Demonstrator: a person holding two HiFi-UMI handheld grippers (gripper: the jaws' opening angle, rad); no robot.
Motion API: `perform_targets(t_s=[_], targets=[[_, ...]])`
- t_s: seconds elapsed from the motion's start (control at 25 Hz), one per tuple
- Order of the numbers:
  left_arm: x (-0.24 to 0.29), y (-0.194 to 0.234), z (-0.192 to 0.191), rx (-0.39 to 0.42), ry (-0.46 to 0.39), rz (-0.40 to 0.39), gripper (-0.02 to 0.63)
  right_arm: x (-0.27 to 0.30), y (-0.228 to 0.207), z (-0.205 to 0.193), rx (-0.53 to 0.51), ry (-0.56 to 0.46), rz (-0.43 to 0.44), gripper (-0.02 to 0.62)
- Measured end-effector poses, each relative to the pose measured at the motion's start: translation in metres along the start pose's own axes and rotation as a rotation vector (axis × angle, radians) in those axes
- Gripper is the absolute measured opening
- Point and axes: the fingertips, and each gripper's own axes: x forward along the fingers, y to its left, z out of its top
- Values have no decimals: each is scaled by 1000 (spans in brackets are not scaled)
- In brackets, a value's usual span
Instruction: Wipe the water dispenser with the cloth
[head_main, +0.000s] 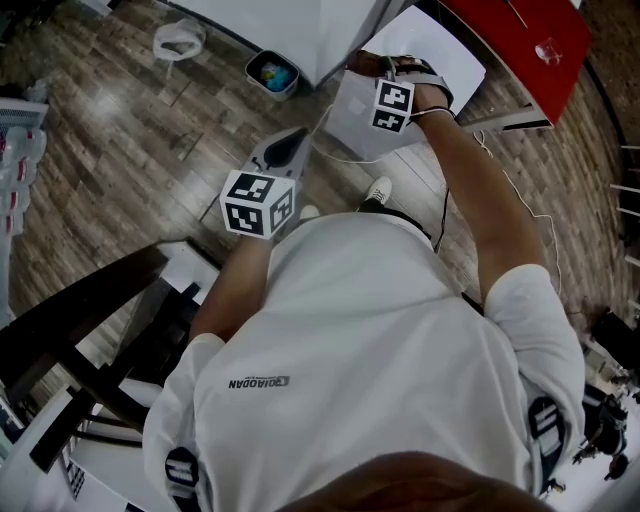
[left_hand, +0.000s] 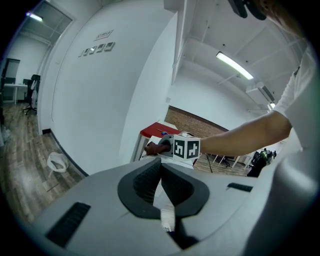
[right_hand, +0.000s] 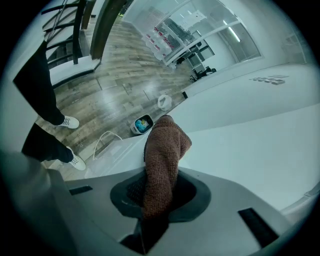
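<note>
Brown cloth (right_hand: 162, 155) is pinched in the right gripper (right_hand: 160, 175). Its jaws are closed onto the fabric, and a thick fold stands out past the tips toward 12 o'clock in the right gripper view. In the head view that gripper (head_main: 388, 75) is stretched out at 1 o'clock from the person, with the cloth's end over the far edge of the white dispenser (head_main: 350, 125). The cloth seems to rest on the top, though I cannot tell how firmly it presses. The left gripper (left_hand: 161, 165) hangs back at about 11 o'clock, apart from the dispenser. Its pads meet at the tips and nothing is between them. A small bin (head_main: 271, 72) sits on the floor at 11 o'clock, near the wall.

My reading is that the wiping itself is under way, on the dispenser's top, with the sides and front probably not yet done. The next move calls for keeping the jaws tight on the fabric and dragging the fold across the surface with steady downward pressure, so that cloth rather than bare jaw meets the plastic. The idle left gripper could brace the dispenser if it shifts.
</note>
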Motion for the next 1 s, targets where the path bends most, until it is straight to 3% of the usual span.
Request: perform_targets(t_s=[1.0], targets=[[4, -7, 0, 48, 33, -47, -3, -41, 54, -67, 160, 59, 30, 52]])
